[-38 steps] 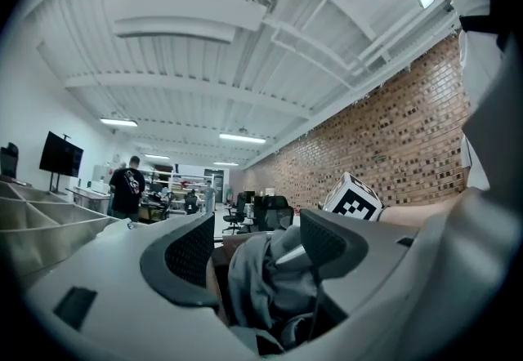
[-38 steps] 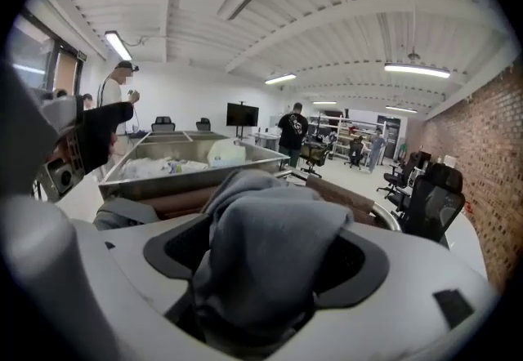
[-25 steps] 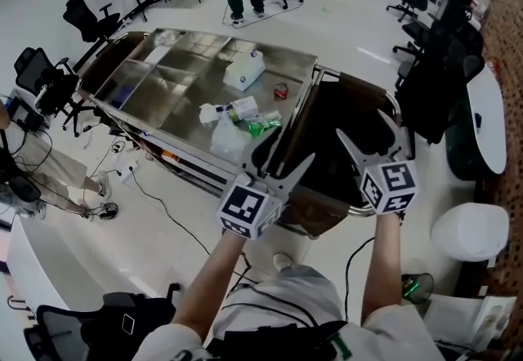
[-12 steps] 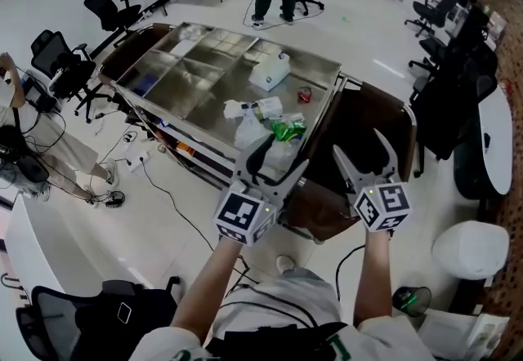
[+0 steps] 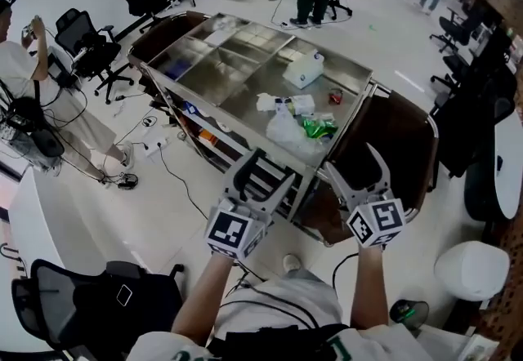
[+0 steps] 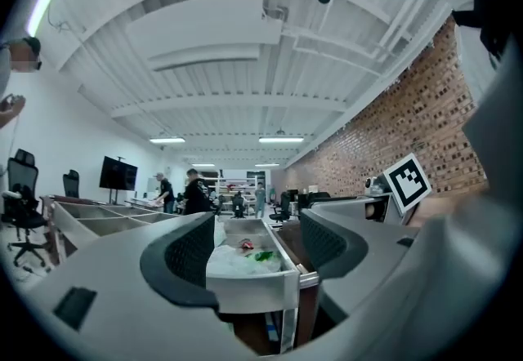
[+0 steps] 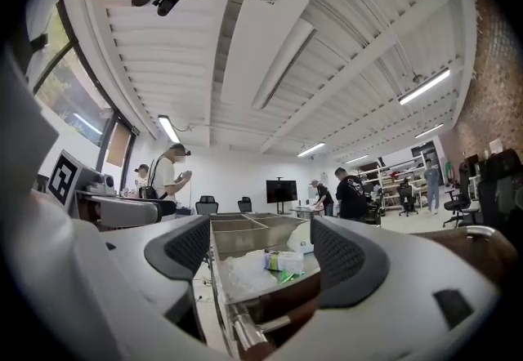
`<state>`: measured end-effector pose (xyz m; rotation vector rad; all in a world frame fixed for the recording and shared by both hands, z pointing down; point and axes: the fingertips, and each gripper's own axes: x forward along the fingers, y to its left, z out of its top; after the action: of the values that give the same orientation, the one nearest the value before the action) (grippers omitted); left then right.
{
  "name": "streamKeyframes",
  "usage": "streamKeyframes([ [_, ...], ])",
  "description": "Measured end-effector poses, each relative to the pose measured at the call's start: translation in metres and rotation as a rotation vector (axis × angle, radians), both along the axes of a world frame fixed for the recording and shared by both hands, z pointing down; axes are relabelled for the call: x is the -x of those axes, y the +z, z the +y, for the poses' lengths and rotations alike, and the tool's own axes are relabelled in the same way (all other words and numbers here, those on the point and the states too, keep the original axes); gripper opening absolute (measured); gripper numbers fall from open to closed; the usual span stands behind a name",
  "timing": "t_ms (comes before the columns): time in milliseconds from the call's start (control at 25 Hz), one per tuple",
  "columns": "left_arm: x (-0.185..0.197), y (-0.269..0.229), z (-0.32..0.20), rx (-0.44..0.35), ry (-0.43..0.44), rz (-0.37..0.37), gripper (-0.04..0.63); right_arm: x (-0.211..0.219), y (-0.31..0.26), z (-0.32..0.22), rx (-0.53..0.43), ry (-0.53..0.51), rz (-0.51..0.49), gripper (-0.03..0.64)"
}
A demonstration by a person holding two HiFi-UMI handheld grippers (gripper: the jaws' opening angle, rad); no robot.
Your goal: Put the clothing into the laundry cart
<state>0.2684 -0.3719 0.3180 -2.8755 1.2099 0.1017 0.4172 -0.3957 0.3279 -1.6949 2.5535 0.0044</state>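
Head view: the laundry cart, a steel trolley with a compartmented top, stands straight ahead of the person on a pale floor. A brown bag hangs open at the cart's near right end. Its inside is dark, and whether it holds clothing cannot be told. At that same end of the steel top lie a clear plastic bag, a green packet, a red can and, further along, a white jug. The left gripper is held just short of the cart's near long side, and the right gripper is over the near edge of the brown bag. Both have their jaws spread and nothing between them. A person in a white top stands well to the left of the cart.

Left gripper view: the left gripper looks along the cart from its end. Its jaws stand apart and empty, and the plastic bag, can and packet show far beyond the gap.

Right gripper view: the right gripper is likewise spread and grips nothing. The cart's steel top lies beyond its pads.
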Motion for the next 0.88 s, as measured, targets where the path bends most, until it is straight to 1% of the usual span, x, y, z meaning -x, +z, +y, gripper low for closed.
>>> streamKeyframes([
  [120, 0.037, 0.011, 0.005, -0.019, -0.074, -0.025, 0.311, 0.023, 0.005, 0.003, 0.009, -0.014, -0.007, 0.423],
  [200, 0.055, 0.009, 0.012, -0.011, -0.114, -0.018, 0.311, 0.038, 0.008, 0.006, 0.014, -0.027, -0.009, 0.417],
  [280, 0.073, 0.004, 0.022, -0.002, -0.164, -0.001, 0.311, 0.058, 0.011, 0.011, 0.020, -0.063, -0.012, 0.414],
  [360, 0.099, 0.009, 0.031, 0.002, -0.238, 0.008, 0.311, 0.078, 0.017, 0.016, 0.026, -0.101, -0.004, 0.410],
  [440, 0.133, 0.028, 0.041, 0.006, -0.322, -0.008, 0.311, 0.098, 0.025, 0.020, 0.035, -0.137, 0.008, 0.405],
  [560, 0.174, 0.047, 0.057, 0.035, -0.417, -0.006, 0.311, 0.127, 0.031, 0.026, 0.041, -0.195, 0.024, 0.401],
  [720, 0.206, 0.058, 0.078, 0.065, -0.489, -0.007, 0.311, 0.162, 0.039, 0.039, 0.049, -0.267, 0.054, 0.377],
  [880, 0.222, 0.059, 0.098, 0.078, -0.520, 0.001, 0.311, 0.195, 0.053, 0.055, 0.087, -0.345, 0.067, 0.363],
])
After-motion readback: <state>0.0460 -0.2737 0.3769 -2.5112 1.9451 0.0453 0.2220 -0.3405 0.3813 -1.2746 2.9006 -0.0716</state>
